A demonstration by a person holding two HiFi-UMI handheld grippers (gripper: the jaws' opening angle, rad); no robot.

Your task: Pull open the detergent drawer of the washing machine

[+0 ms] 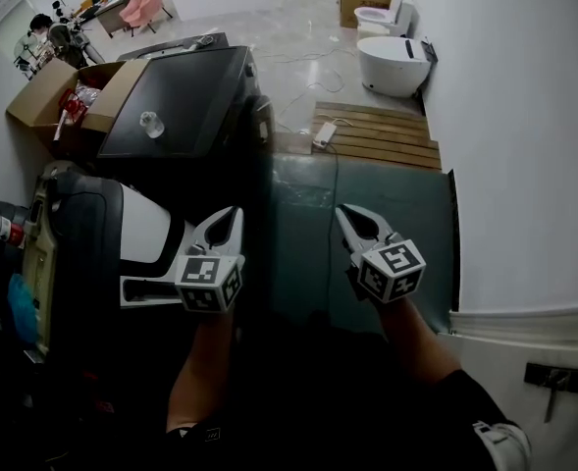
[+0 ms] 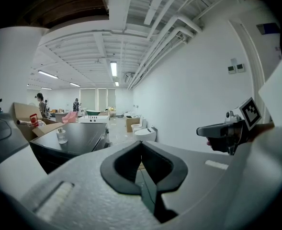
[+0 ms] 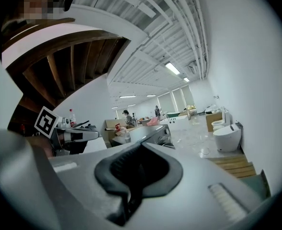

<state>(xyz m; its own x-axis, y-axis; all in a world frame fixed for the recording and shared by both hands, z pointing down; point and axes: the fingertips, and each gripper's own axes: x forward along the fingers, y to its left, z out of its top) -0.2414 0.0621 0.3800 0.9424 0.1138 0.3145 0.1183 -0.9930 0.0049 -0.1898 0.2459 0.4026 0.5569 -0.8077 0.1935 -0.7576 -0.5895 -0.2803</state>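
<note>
A washing machine (image 1: 143, 232) with a white body and a dark top stands low at the left of the head view. I cannot pick out its detergent drawer in any view. My left gripper (image 1: 234, 212) hovers just right of the machine, shut and holding nothing. My right gripper (image 1: 341, 210) hangs beside it over the green floor mat (image 1: 387, 234), also shut and empty. In the left gripper view the jaws (image 2: 141, 145) are pressed together, with the right gripper (image 2: 227, 131) off to the side. In the right gripper view the jaws (image 3: 140, 147) are closed, with the left gripper (image 3: 71, 137) alongside.
Behind the washing machine stands a black-topped appliance (image 1: 195, 91) with a small clear glass (image 1: 151, 124) on it. An open cardboard box (image 1: 48, 91) sits to its left. A wooden slat platform (image 1: 377, 130), a power strip (image 1: 324, 133) and a white toilet (image 1: 392, 62) lie ahead. A white wall (image 1: 524, 145) runs along the right.
</note>
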